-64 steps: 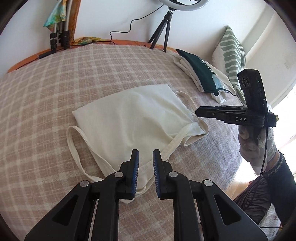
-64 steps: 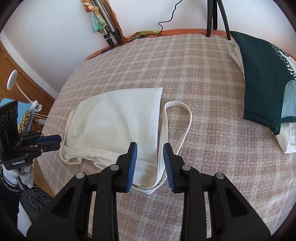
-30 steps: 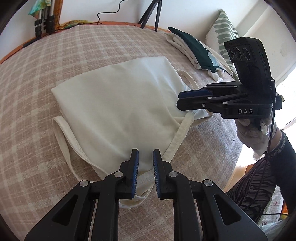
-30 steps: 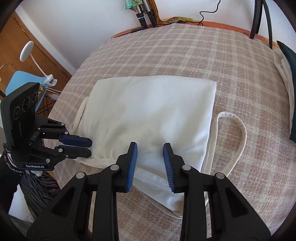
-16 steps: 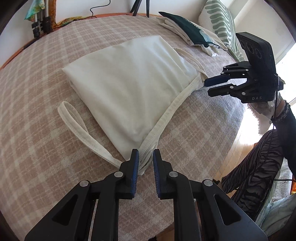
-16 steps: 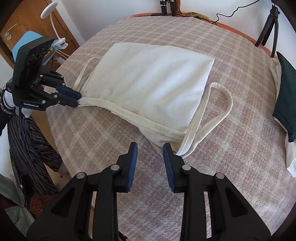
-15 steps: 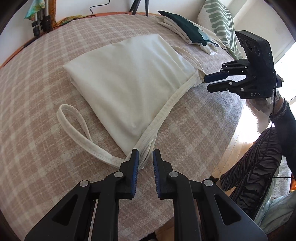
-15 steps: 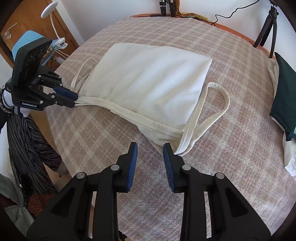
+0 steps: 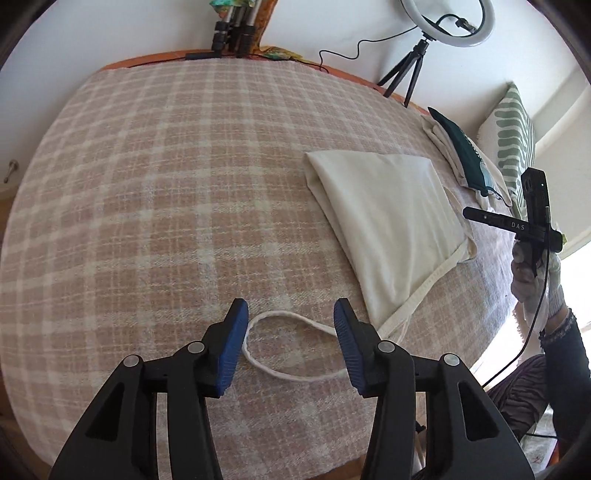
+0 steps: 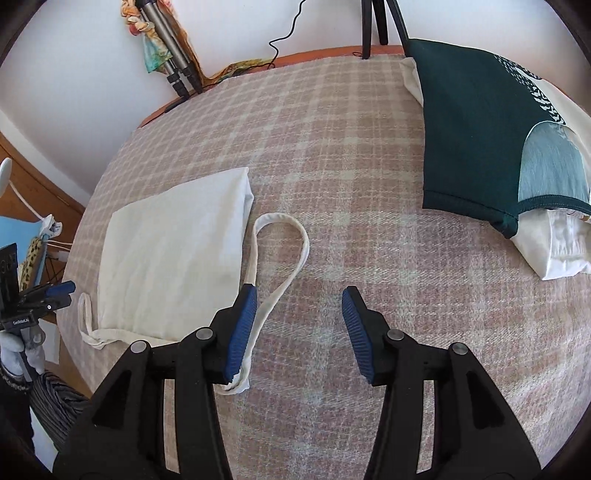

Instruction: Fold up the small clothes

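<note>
Cream cotton strappy top [image 9: 388, 218], folded into a flat, roughly rectangular pad, lies on the pink-and-cream checked wool blanket [image 9: 166, 184] that covers the bed. Surface smooth, few creases; one long side shows a doubled folded edge. Thick seamed hem band runs along the end nearest the bed's edge. Two thin cream strap loops [image 10: 280, 254] trail off the pad onto the blanket, one at each end of that hem, lying flat and open.

Left gripper [image 9: 290, 341]: black body, blue ribbed pads, jaws spread wide, holding nothing; it hangs above the strap loop on its side, apart from the pad. Right gripper [image 10: 299, 330]: same build, jaws likewise spread wide and empty; its left pad sits over the strap beside the pad's hem corner, contact not discernible.

Beyond the top, toward the wall: a folded dark green garment with pale print [image 10: 480, 122] stacked on folded white cloth [image 10: 554, 243]. Past those, a green-and-white patterned cushion [image 9: 513, 147]. Behind the bed, a ring light on a black tripod [image 9: 447, 22] and folded tripod legs [image 10: 173, 59].
</note>
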The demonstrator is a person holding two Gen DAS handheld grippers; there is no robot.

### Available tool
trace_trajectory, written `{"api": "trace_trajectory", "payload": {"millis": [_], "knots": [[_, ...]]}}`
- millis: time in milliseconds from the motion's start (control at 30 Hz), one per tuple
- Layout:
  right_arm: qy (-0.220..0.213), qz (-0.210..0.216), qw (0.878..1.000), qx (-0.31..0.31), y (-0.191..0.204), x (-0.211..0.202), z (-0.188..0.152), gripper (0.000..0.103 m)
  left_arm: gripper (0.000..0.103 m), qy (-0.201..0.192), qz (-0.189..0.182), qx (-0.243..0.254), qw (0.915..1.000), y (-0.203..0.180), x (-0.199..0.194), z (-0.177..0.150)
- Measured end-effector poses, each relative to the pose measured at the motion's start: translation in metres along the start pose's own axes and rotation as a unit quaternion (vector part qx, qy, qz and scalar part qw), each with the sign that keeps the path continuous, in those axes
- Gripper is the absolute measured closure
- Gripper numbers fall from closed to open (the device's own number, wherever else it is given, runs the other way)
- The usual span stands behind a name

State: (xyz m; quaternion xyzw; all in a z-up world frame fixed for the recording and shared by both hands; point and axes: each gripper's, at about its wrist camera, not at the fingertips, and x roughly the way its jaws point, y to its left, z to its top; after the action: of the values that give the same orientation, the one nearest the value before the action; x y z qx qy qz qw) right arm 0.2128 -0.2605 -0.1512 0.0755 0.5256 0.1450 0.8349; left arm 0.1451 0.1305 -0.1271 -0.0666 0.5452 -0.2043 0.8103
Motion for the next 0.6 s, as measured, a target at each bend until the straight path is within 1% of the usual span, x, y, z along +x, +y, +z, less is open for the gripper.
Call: {"api": "trace_trajectory", "payload": {"millis": [67,100,133,167,200,233,300,367,433,500,533,567,600], "knots": [[-0.003,-0.004,1.0,-0.002,0.001,0.009,0.004,0.052,0.056,0.01,0.001,0.006,0.9999,-0.001,0.006,-0.005],[-0.01,-0.007,1.0,-0.009,0.004,0.011,0.006,0.056,0.056,0.014,0.003,0.012,0.9998,-0.002,0.009,-0.007],[-0.014,-0.004,1.0,-0.015,0.008,0.013,0.008,0.069,0.056,0.018,0.006,0.016,0.9997,-0.001,0.01,-0.011],[-0.015,0.0,1.0,-0.019,0.012,0.015,0.008,0.077,0.057,0.021,0.009,0.021,0.9995,-0.005,0.013,-0.014],[-0.014,0.003,1.0,-0.023,0.015,0.015,0.007,0.092,0.059,0.021,0.011,0.026,0.9994,-0.006,0.014,-0.016],[-0.014,0.006,0.999,-0.028,0.019,0.015,0.006,0.094,0.06,0.015,0.015,0.034,0.9992,-0.008,0.013,-0.018],[-0.029,0.0,0.999,-0.046,0.027,0.005,0.0,0.096,0.097,0.022,0.004,0.041,0.9989,-0.01,0.01,-0.021],[-0.049,0.004,0.996,-0.069,0.032,-0.013,-0.007,0.097,0.099,0.018,0.002,0.05,0.9986,-0.011,0.004,-0.026],[-0.079,0.013,0.994,-0.081,0.032,-0.037,-0.017,0.098,0.099,0.01,0.0,0.059,0.9982,-0.012,-0.007,-0.032],[-0.112,0.014,0.99,-0.083,0.028,-0.06,-0.034,0.098,0.099,0.0,-0.008,0.061,0.9981,-0.013,-0.018,-0.038],[-0.126,0.028,0.988,-0.084,0.024,-0.07,-0.044,0.098,0.099,-0.004,-0.012,0.061,0.9981,-0.014,-0.022,-0.038],[-0.135,0.032,0.987,-0.087,0.019,-0.078,-0.055,0.098,0.099,-0.006,-0.016,0.063,0.9978,-0.015,-0.026,-0.041],[-0.142,0.027,0.986,-0.088,0.014,-0.083,-0.066,0.098,0.099,-0.007,-0.02,0.065,0.9976,-0.016,-0.03,-0.043]]}}
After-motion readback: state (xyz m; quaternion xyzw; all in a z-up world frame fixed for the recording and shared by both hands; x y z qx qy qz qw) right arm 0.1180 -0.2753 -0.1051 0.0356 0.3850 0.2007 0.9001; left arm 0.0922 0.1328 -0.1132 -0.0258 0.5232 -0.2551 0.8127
